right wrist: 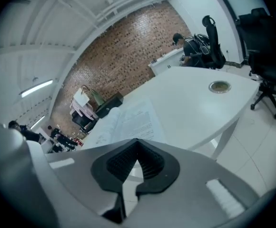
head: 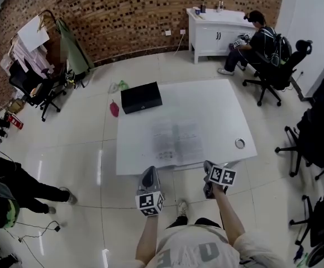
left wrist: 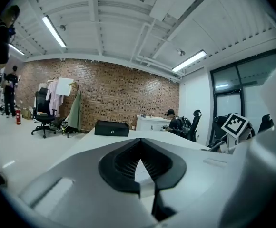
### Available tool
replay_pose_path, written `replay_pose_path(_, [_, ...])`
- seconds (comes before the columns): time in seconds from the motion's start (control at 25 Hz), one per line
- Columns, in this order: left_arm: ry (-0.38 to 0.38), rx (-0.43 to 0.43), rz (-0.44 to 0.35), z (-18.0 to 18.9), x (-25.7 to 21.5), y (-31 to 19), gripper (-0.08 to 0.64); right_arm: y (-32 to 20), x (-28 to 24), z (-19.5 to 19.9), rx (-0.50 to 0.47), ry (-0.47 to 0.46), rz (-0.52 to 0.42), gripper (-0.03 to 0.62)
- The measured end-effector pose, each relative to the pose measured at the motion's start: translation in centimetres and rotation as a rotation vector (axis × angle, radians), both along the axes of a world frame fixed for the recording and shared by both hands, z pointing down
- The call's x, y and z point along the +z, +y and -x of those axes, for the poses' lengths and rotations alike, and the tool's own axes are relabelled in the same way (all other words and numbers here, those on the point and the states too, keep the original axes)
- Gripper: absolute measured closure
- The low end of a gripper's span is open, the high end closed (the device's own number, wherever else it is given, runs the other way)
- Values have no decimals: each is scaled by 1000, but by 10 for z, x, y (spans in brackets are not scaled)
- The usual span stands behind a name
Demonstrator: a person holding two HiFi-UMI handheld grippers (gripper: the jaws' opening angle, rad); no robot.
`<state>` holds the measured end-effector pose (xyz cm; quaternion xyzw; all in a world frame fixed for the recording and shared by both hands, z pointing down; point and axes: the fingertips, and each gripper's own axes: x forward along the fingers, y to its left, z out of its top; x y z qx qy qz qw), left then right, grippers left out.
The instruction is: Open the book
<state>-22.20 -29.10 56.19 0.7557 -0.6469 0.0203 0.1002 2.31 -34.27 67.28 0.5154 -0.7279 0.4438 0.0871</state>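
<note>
The book (head: 176,141) lies open and flat on the white table (head: 218,102), its printed pages facing up near the table's front edge. In the right gripper view the book (right wrist: 128,120) stretches away just beyond the jaws. My left gripper (head: 149,171) hovers off the front edge, left of the book's lower corner, with its jaws shut and nothing between them (left wrist: 139,141). Just right of the book's near edge my right gripper (head: 208,165) is shut as well and holds nothing (right wrist: 137,141). Neither gripper touches the book.
A black box (head: 141,97) sits at the table's far left corner, and a small round lid (head: 239,143) lies near the right front corner. Office chairs (head: 304,138) stand to the right. A person sits by a white cabinet (head: 212,29) at the back.
</note>
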Motion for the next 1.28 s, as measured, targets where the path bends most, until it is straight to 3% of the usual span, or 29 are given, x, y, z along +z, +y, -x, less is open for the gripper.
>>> replay_pose_path(0.2, [-1,-46,-44,10,-11,72,541,70,-58,12,-74,-33,-184,589])
replay_pose_path(0.4, [18,-54,-123,-16,-22,181,541,197,-93,-11,-79,-35,-353,589])
replay_pose_path(0.56, [80,-60,-144,-39,-38,280,543,305,-120,-30,-71,-88,-407,589])
replay_pose_path(0.72, [88,-49,-164,-61,-73,355,543,384,-165,-39,-85,-94,-491,589])
replay_pose_path(1.0, [76,13,-194,-88,-120,416,542,460,-229,-45,-63,-130,-622,591])
replay_pose_path(1.28, [58,78,-222,-111,-144,456,542,504,-249,-50,-49,-96,-660,591])
